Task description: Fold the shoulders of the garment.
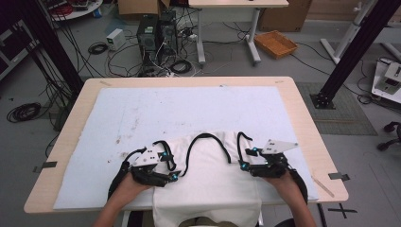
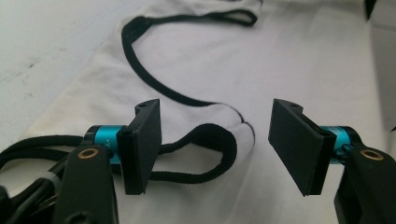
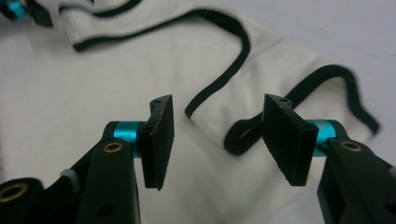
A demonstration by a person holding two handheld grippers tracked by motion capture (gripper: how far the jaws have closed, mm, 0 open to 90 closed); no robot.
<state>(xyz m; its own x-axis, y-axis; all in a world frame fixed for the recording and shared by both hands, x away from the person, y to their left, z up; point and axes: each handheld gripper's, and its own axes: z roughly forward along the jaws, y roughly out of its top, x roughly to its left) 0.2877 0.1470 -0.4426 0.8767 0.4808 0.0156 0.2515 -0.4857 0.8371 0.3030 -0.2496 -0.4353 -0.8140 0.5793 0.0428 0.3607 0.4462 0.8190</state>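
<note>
A white sleeveless top (image 1: 208, 177) with black trim lies on the near part of the white mat (image 1: 142, 113), its lower part hanging over the table's front edge. My left gripper (image 1: 170, 166) rests at the top's left shoulder strap, open. In the left gripper view, the left gripper (image 2: 219, 145) has a black-edged strap loop (image 2: 210, 154) lying between its spread jaws, untouched. My right gripper (image 1: 248, 159) is at the right shoulder strap, also open. In the right gripper view, the right gripper (image 3: 219, 137) straddles the strap's black trim (image 3: 240, 137); the white top (image 3: 70, 93) spreads to the left.
The mat covers most of the wooden table (image 1: 302, 118), with bare mat beyond the top. On the floor behind stand computer towers (image 1: 156, 33), tangled cables (image 1: 123, 59), a wicker basket (image 1: 275, 43) and another table's legs (image 1: 250, 33). Black frame posts (image 1: 350, 56) flank the table.
</note>
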